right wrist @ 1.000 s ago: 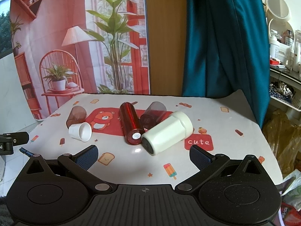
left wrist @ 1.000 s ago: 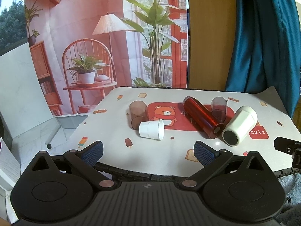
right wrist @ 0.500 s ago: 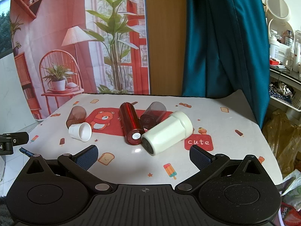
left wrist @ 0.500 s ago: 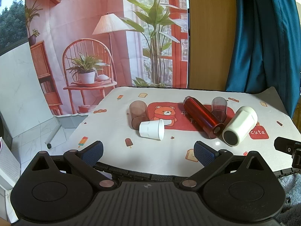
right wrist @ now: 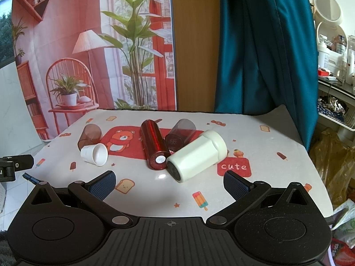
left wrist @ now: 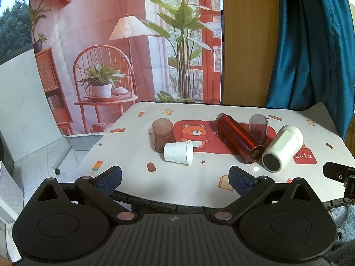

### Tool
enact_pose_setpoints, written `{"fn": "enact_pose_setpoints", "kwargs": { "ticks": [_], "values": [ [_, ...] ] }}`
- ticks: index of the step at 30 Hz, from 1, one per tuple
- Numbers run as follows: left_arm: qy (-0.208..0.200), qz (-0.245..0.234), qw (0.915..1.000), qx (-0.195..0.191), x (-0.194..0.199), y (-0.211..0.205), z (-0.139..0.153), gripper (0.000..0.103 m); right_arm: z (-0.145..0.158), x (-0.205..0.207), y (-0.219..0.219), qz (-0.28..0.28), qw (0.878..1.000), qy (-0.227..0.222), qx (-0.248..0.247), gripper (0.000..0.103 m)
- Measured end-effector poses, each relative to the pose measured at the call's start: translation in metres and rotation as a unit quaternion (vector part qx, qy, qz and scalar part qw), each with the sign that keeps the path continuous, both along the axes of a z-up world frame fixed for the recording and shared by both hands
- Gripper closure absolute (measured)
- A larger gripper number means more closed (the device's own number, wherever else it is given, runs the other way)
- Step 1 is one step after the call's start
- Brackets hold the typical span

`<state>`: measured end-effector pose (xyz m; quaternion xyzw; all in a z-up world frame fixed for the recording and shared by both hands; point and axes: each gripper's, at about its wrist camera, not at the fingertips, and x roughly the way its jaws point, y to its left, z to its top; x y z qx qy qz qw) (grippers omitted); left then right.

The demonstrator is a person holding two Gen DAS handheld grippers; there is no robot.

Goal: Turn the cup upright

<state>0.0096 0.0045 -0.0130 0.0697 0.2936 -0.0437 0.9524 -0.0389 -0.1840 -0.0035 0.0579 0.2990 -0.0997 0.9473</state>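
Now both claws hover spread wide and empty at the near edge of the surface [left wrist: 177,190]: the left claw [left wrist: 175,178] and right claw [right wrist: 169,182]. Mid-surface, toward its left edge, the small white paper cup [left wrist: 178,152] lies on its side, touching a brown translucent tumbler [left wrist: 162,133].

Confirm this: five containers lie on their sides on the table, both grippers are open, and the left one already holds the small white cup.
Wrong on the last point. In the left wrist view the left gripper holds nothing; the small white cup lies beyond it on the table. The right gripper is open too.
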Motion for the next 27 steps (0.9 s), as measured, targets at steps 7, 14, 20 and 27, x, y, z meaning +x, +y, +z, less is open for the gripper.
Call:
{"fn": "enact_pose_setpoints", "kwargs": {
  "ticks": [7, 14, 20, 27],
  "values": [
    [0.001, 0.016, 0.9997, -0.017, 0.004, 0.007, 0.002, 0.0, 0.0, 0.0, -0.002, 0.0, 1.0, -0.002, 0.004, 0.0],
    [0.002, 0.024, 0.999, -0.039, 0.017, 0.012, 0.002, 0.0, 0.003, 0.007, -0.006, 0.0, 1.0, 0.001, 0.011, 0.0],
    [0.003, 0.021, 0.9994, -0.026, 0.037, 0.01, -0.002, 0.0, 0.013, 0.025, -0.014, 0.006, 1.0, -0.013, 0.01, 0.0],
    [-0.032, 0.027, 0.999, -0.017, 0.06, 0.001, -0.004, 0.0, 0.007, 0.053, -0.042, -0.017, 0.999, -0.024, 0.02, 0.0]
  ]
}}
